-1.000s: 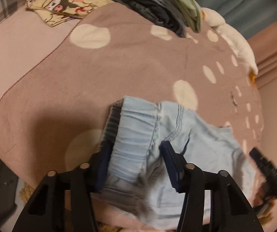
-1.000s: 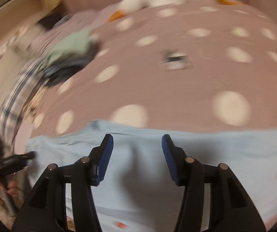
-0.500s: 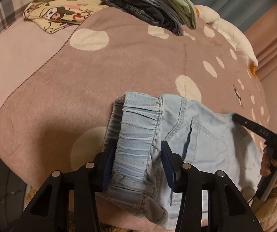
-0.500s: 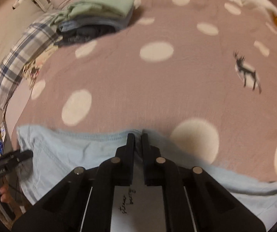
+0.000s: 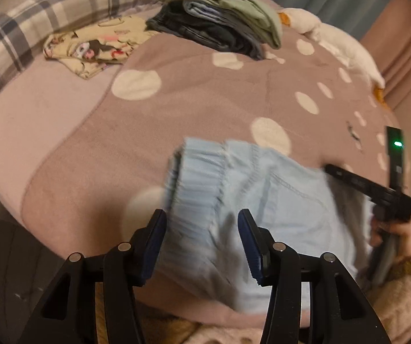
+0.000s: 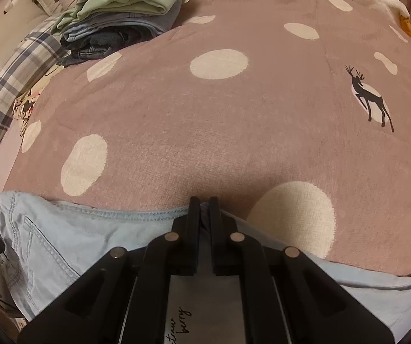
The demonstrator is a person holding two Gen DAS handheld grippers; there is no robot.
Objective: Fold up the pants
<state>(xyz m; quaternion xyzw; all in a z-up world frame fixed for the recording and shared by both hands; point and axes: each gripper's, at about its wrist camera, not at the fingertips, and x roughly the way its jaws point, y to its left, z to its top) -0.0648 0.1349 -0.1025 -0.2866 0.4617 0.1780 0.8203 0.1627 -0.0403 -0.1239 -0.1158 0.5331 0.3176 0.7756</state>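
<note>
Light blue denim pants (image 5: 274, 200) lie along the near edge of a polka-dot bed cover. My left gripper (image 5: 202, 229) is open, its blue-padded fingers either side of the gathered elastic waistband (image 5: 197, 183), just above it. My right gripper (image 6: 204, 205) is shut on the pants' far seam edge (image 6: 136, 215) at mid-length. In the right wrist view the pants (image 6: 47, 246) spread left and right under the gripper. The right gripper also shows in the left wrist view (image 5: 377, 192), held in a hand.
A stack of folded clothes (image 5: 222, 25) sits at the far side, also in the right wrist view (image 6: 125, 20). A cartoon-print cloth (image 5: 96, 48) and a plaid pillow (image 5: 33, 25) lie far left. White plush toys (image 5: 343, 46) lie along the far right edge.
The right gripper closed on the pants' edge and holds it. The left gripper pulled back slightly from the waistband, staying open; the view is blurred with motion.
</note>
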